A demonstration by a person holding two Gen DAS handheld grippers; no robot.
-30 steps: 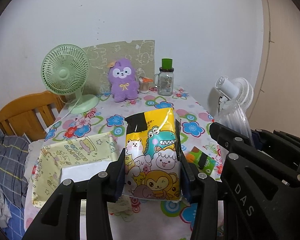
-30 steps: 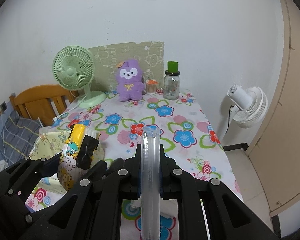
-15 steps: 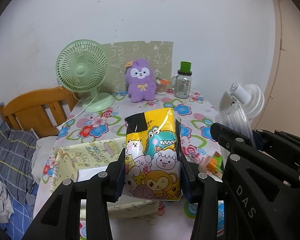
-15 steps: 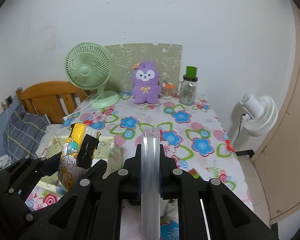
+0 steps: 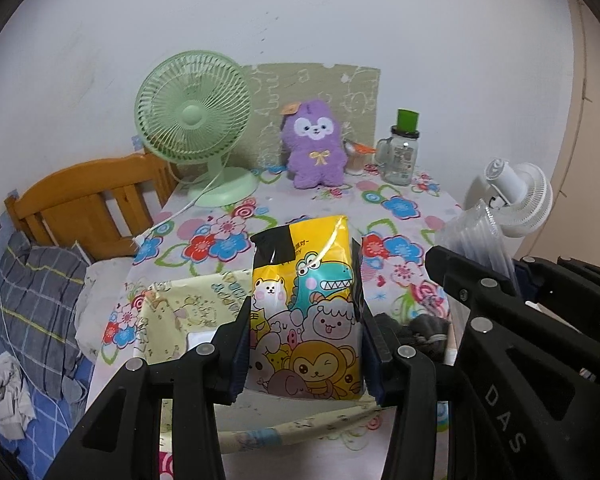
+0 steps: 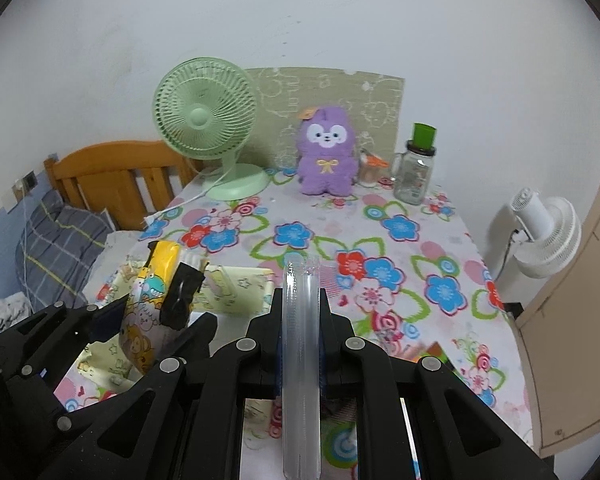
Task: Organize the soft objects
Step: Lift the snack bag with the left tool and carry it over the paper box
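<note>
Both hands have carried their loads back over the pale yellow printed storage box [image 5: 188, 304], left gripper [image 5: 304, 344] clamping the yellow cartoon-animal tissue pack [image 5: 306, 312], right gripper [image 6: 300, 320] clenched on the clear plastic inflated cushion [image 6: 300, 360], likely nearing deposit.

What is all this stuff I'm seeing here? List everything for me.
cartoon packet: one, yellow, clamped in left gripper
clear plastic piece: one, see-through, clamped in right gripper
box: one, pale yellow, near table edge
plush toy: one, purple, back of table
desk fan: one, green, left of the plush toy
jar: one, clear with green cap, right of the plush toy
tablecloth: flowered, over table
standing fan: one, white, beside table
headboard: wooden, left
pillow: grey plaid, left
left gripper: black
right gripper: black
</note>
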